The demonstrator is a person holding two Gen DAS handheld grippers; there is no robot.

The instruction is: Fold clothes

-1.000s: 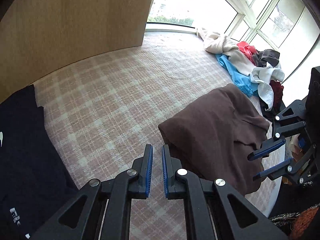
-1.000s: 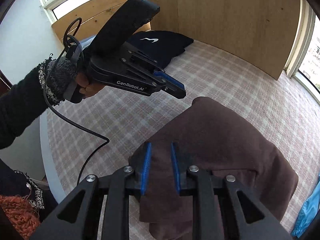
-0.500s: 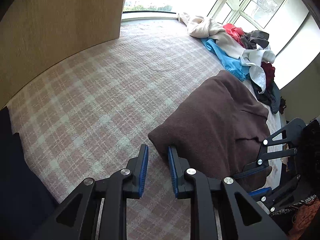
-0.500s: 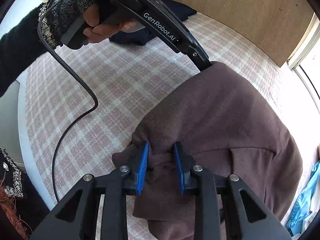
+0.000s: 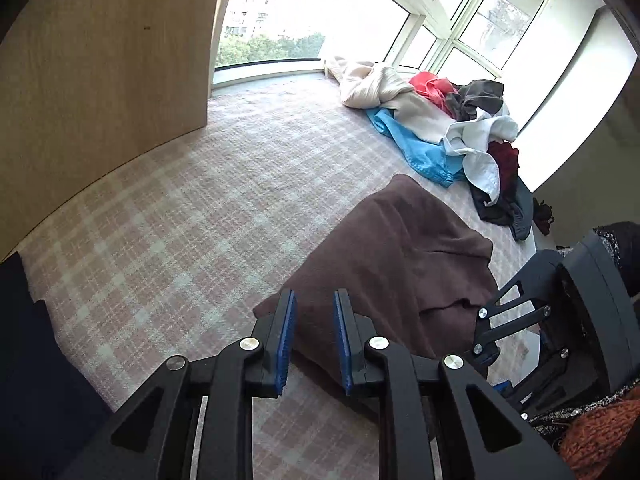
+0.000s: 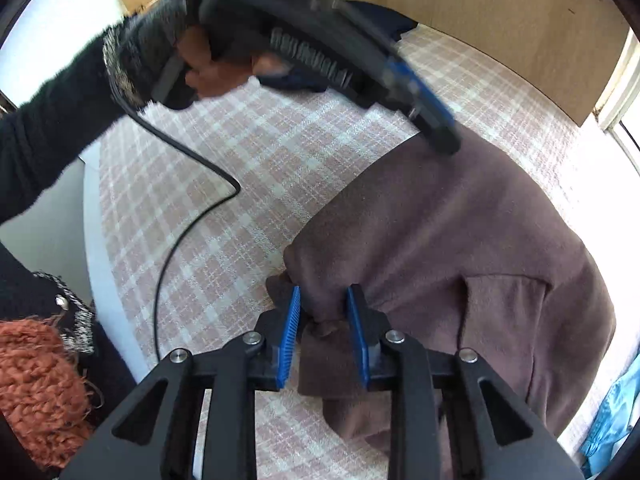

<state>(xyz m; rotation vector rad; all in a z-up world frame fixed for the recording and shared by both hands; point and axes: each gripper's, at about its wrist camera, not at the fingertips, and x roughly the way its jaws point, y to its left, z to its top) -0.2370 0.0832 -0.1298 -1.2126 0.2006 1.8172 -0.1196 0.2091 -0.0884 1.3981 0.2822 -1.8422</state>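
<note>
A brown garment (image 5: pixel 404 256) lies folded on the pink plaid bed cover (image 5: pixel 180 208). In the left wrist view, my left gripper (image 5: pixel 314 300) hovers over the garment's far corner. Its blue pads stand a small way apart and do not press on the cloth. Blurred in the right wrist view, the left gripper (image 6: pixel 436 128) has its tips at that same corner. My right gripper (image 6: pixel 322 296) is at the near edge of the brown garment (image 6: pixel 440 240), with a bunched fold pinched between its pads. The right gripper (image 5: pixel 486 332) also shows at the right edge of the left wrist view.
A pile of loose clothes (image 5: pixel 440 120) lies by the window at the far end. A dark navy folded garment (image 6: pixel 376 16) sits near the wooden panel (image 5: pixel 100 60). A black cable (image 6: pixel 192 216) hangs from the sleeved hand. The bed's edge runs close on the near side.
The left gripper has swung over to the brown garment's far corner and its pads have parted from almost shut. The right gripper has come down on the near edge, with a cloth fold between its pads.
</note>
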